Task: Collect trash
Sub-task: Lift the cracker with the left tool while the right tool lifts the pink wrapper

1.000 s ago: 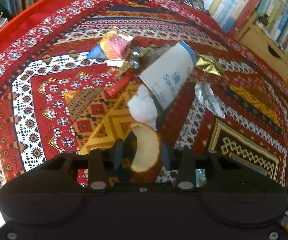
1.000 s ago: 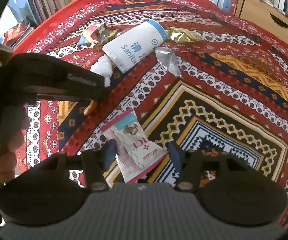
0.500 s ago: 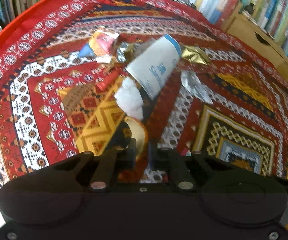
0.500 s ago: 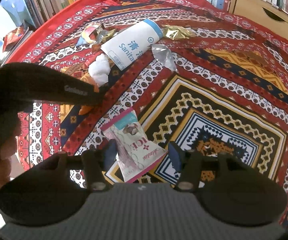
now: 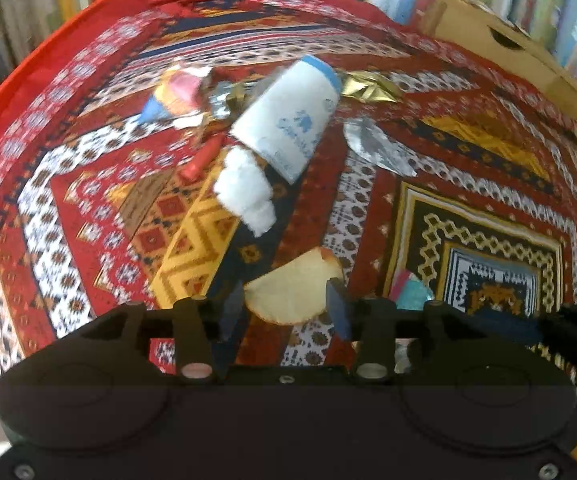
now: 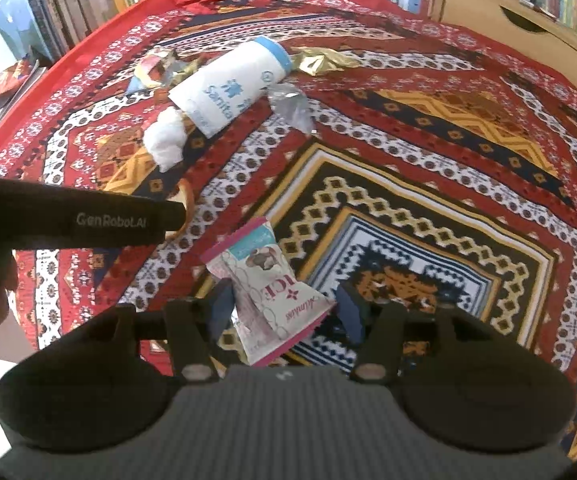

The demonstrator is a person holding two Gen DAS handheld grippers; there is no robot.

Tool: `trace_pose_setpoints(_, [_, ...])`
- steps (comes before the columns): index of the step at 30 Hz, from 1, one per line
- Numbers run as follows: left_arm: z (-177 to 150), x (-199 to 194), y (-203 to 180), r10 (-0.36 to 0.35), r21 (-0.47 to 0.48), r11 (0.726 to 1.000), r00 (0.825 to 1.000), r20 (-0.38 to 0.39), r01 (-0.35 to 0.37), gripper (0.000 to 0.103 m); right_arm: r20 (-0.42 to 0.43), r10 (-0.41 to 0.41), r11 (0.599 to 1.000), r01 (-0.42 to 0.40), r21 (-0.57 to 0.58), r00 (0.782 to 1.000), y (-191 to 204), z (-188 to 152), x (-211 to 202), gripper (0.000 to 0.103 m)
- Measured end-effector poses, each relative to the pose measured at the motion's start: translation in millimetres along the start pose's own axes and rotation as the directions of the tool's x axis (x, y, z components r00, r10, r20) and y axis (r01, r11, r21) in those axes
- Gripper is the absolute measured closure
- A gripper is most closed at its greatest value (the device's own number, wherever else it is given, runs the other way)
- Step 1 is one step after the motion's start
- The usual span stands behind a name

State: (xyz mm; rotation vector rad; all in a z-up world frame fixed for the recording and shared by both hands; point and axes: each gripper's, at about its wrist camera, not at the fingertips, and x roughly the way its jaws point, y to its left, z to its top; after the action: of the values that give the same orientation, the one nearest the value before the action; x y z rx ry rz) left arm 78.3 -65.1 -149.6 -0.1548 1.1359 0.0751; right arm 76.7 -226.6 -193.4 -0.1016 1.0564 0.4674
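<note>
Trash pickup barely begun, both grippers working low over the patterned cloth [image 5: 488,152]

Through the left wrist I am watching my left gripper [image 5: 286,306] opening, the peel [image 5: 292,288] lying between its jaws, unpinched as far as I can tell; the tissue wad [image 5: 246,192], white bottle [image 5: 292,120] and gold wrapper [image 5: 368,88] are waiting beyond. Through the right wrist my right gripper [image 6: 284,308] is standing spread around the snack packet [image 6: 272,292], pads apparently not pressing, so nearly everything is remaining uncollected
</note>
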Motion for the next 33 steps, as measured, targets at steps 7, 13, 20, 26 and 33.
trace_pose_setpoints(7, [3.6, 1.0, -12.8, -0.019, 0.123, 0.992, 1.000, 0.008, 0.018, 0.046, 0.000, -0.011, 0.999, 0.011, 0.048, 1.000, -17.5, -1.3, -0.9, 0.043])
trace_pose_setpoints(13, [3.6, -0.7, -15.5, -0.031, 0.129, 0.991, 0.999, 0.008, 0.030, 0.031, 0.002, -0.007, 0.998, 0.007, 0.059, 1.000, -21.7, -2.1, -0.8, 0.043])
trace_pose_setpoints(20, [12.5, 21.5, -19.1, -0.009, 0.087, 0.996, 1.000, -0.027, 0.011, 0.038, 0.002, -0.002, 0.999, 0.002, 0.054, 1.000, -23.0, -3.4, -1.3, 0.043])
trace_pose_setpoints(26, [10.3, 19.7, -18.6, 0.005, 0.062, 0.998, 0.999, -0.042, -0.002, 0.060, -0.001, 0.007, 0.998, -0.007, 0.058, 1.000, -25.8, -6.6, -0.8, 0.043])
trace_pose_setpoints(33, [5.5, 6.9, -11.6, 0.005, -0.038, 0.999, 0.999, -0.039, -0.007, 0.071, 0.007, 0.020, 0.999, -0.020, 0.041, 1.000, -20.7, -5.6, -2.3, 0.044])
